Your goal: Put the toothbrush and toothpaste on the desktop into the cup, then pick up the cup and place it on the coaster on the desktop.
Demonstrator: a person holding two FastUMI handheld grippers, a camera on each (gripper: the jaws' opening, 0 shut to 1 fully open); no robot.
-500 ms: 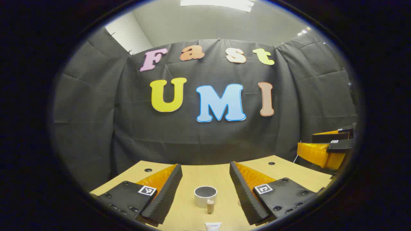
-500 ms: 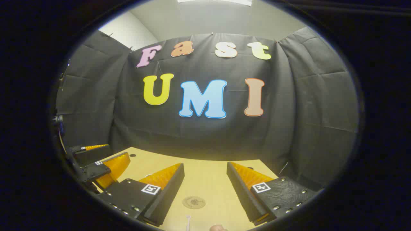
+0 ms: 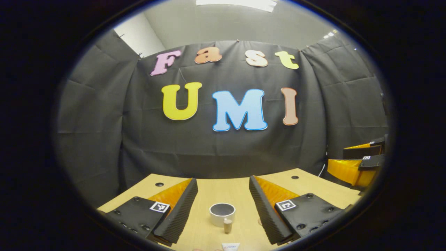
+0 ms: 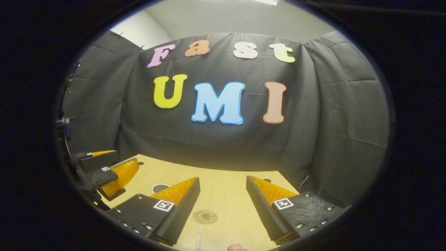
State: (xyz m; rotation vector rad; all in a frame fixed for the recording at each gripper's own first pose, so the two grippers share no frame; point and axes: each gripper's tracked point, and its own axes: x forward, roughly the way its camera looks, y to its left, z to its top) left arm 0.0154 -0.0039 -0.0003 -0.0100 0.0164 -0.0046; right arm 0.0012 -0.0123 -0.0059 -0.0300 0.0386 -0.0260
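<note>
Two grippers hang above a wooden desk (image 3: 216, 190), and each camera sees different things.

From the left gripper view, a white cup (image 3: 222, 213) stands on the desk between the left gripper's (image 3: 223, 204) own two fingers. Just in front of the cup stands a small brown peg-like thing (image 3: 227, 225); what it is cannot be told. At the very bottom edge lies the end of the toothpaste (image 3: 230, 246). Far off on the right side of this view is the right gripper (image 3: 359, 165), up above the desk edge.

From the right gripper view, a round brown coaster (image 4: 205, 216) lies flat on the desk between the right gripper's (image 4: 223, 198) fingers. Near the bottom edge, just in front of the coaster, the thin white end of the toothbrush (image 4: 198, 238) pokes into sight. The dark mouth of the cup (image 4: 159, 188) peeks out behind the near finger. The left gripper (image 4: 104, 170) is off to the left side of this view.

The left gripper's fingers are spread wide apart. They hold nothing and touch nothing. The right gripper's fingers are spread wide too, with nothing between them but the desk below.

The toothbrush and toothpaste lie on the desk, not in the cup. The cup stands apart from the coaster.
</note>
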